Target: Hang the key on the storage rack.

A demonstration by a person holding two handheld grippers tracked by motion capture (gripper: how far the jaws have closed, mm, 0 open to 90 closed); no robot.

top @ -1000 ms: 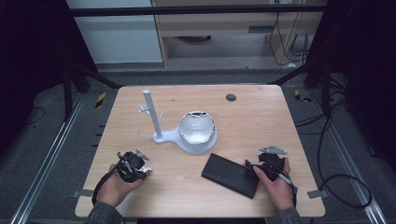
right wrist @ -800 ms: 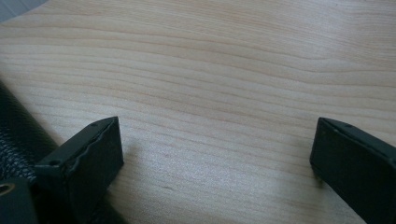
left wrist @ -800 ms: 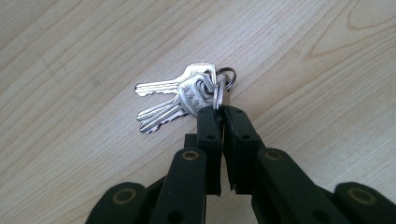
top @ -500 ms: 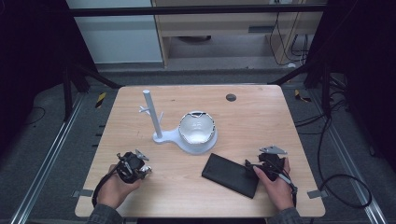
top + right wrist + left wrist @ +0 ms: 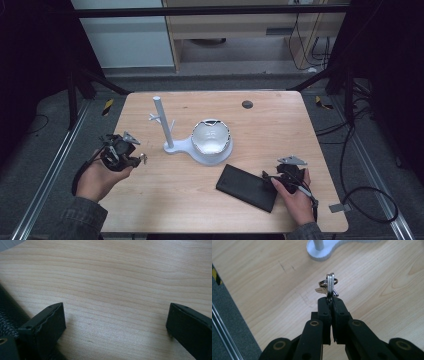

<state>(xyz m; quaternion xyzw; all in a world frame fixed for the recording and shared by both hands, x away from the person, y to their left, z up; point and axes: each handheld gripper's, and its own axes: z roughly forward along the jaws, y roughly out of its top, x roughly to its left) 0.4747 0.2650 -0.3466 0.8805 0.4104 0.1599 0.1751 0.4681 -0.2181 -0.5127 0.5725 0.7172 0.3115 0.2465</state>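
- Your left tool (image 5: 329, 300) is clamped on a small bunch of keys (image 5: 329, 286) on a ring, the keys standing edge-up out of the closed jaws, above the bare wood.
- In the high view that left tool (image 5: 131, 156) sits at the bench's left edge, about halfway along it, held in your left hand (image 5: 97, 177).
- Just beyond the keys stands a white stand (image 5: 167, 131): an upright post with short pegs, on a flat base (image 5: 322, 252).
- A rounded white and silver object (image 5: 211, 137) rests on the wider end of that base, near the bench's (image 5: 280, 120) middle.
- A flat black case (image 5: 247, 187) lies toward the near right corner, at a slant.
- Your right tool (image 5: 115, 322) is spread wide with nothing between the jaws, low over the wood, the case's (image 5: 10, 312) leathery edge touching one jaw.
- From above, the right tool (image 5: 277, 181) is at the case's right end, your right hand (image 5: 295, 197) behind it.
- A small dark round spot (image 5: 247, 104) marks the far edge.
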